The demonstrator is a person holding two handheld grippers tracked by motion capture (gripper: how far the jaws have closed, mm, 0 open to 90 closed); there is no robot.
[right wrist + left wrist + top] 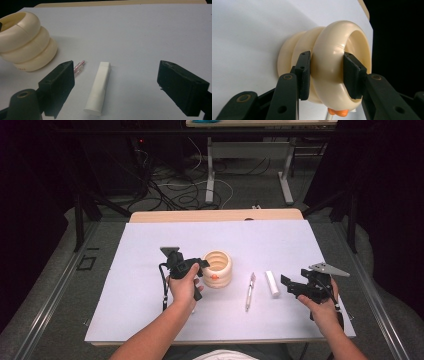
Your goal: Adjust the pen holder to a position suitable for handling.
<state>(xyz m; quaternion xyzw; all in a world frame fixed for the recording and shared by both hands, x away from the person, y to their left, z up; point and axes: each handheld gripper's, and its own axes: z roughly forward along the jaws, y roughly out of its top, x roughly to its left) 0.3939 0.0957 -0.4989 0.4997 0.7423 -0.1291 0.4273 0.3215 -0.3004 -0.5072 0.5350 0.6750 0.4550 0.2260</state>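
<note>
Counts: I am seeing one cream ringed cup (218,268), one pen (249,291) and one white tube (272,283), all on the white surface (140,285).
Left claw (327,75): I am clamping it on the rim of the cream ringed cup, one pad outside and one inside.
Right claw (123,87): I am holding it wide apart over the white tube, touching nothing.
Left claw view: it is showing an orange spot (338,112) on the cup.
Right claw view: the pen tip is looking pink and clear.
Writing: I cannot read any.
</note>
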